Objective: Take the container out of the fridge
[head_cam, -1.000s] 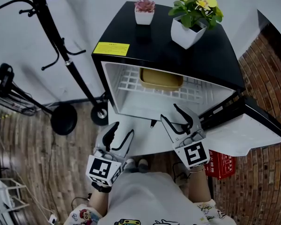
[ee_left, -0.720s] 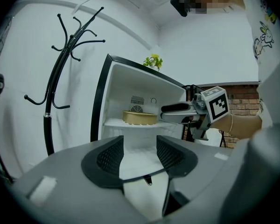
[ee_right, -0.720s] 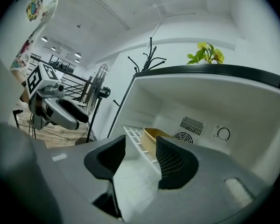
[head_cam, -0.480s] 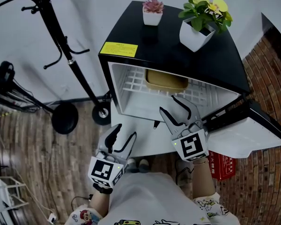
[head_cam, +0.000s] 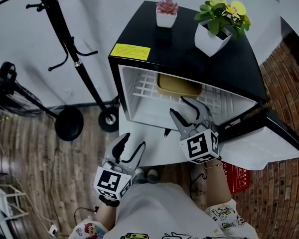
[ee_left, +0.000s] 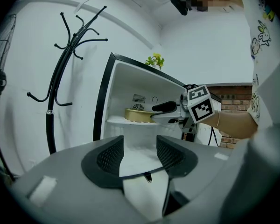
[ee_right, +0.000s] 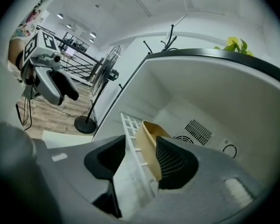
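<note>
A shallow tan container [head_cam: 178, 86] lies on the white wire shelf [head_cam: 144, 86] inside the open black fridge [head_cam: 189, 54]. My right gripper [head_cam: 181, 108] is open at the fridge mouth, just short of the container and touching nothing. In the right gripper view the container [ee_right: 148, 141] stands on the shelf between and beyond the open jaws [ee_right: 137, 160]. My left gripper [head_cam: 132, 142] hangs open and empty lower down, in front of the fridge. From the left gripper view I see the container [ee_left: 136, 115] and the right gripper [ee_left: 164, 108] beside it.
The fridge door [head_cam: 259, 143] swings open to the right. Two potted plants [head_cam: 217, 21] [head_cam: 167, 11] stand on the fridge top. A black coat stand [head_cam: 72, 59] rises to the left, a fan [head_cam: 5, 88] beyond it. A red box [head_cam: 235, 176] lies by the door.
My right gripper has moved forward and up to the fridge opening, closer to the container. The left gripper has hardly shifted.
</note>
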Demonstrator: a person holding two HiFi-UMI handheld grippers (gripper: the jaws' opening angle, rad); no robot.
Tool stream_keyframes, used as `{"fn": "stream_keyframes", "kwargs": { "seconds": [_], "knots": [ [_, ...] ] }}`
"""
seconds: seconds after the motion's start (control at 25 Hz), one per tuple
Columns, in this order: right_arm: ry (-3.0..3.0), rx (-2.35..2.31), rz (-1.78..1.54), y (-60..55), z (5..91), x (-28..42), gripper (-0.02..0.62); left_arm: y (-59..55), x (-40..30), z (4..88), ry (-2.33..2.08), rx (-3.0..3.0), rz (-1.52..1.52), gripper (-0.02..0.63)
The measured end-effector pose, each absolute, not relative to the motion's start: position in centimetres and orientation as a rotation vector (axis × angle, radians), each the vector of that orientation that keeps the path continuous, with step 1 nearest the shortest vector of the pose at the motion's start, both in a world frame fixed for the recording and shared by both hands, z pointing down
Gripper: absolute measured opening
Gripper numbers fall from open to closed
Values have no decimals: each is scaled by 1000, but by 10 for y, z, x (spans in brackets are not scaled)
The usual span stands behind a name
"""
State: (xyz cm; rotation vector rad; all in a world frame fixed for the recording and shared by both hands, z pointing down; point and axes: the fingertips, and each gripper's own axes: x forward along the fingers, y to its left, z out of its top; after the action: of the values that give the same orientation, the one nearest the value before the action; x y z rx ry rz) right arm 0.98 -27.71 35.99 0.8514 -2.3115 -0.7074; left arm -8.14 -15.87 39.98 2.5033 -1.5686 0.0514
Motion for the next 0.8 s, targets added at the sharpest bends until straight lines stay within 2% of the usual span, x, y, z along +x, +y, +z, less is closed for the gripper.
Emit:
{"fn": "stream_keyframes", "kwargs": {
  "seconds": [0.8],
  "knots": [
    [-2044, 679, -879, -309, 379, 2, 199, -156, -82, 402, -1606, 2476, 15, 213]
  ]
}}
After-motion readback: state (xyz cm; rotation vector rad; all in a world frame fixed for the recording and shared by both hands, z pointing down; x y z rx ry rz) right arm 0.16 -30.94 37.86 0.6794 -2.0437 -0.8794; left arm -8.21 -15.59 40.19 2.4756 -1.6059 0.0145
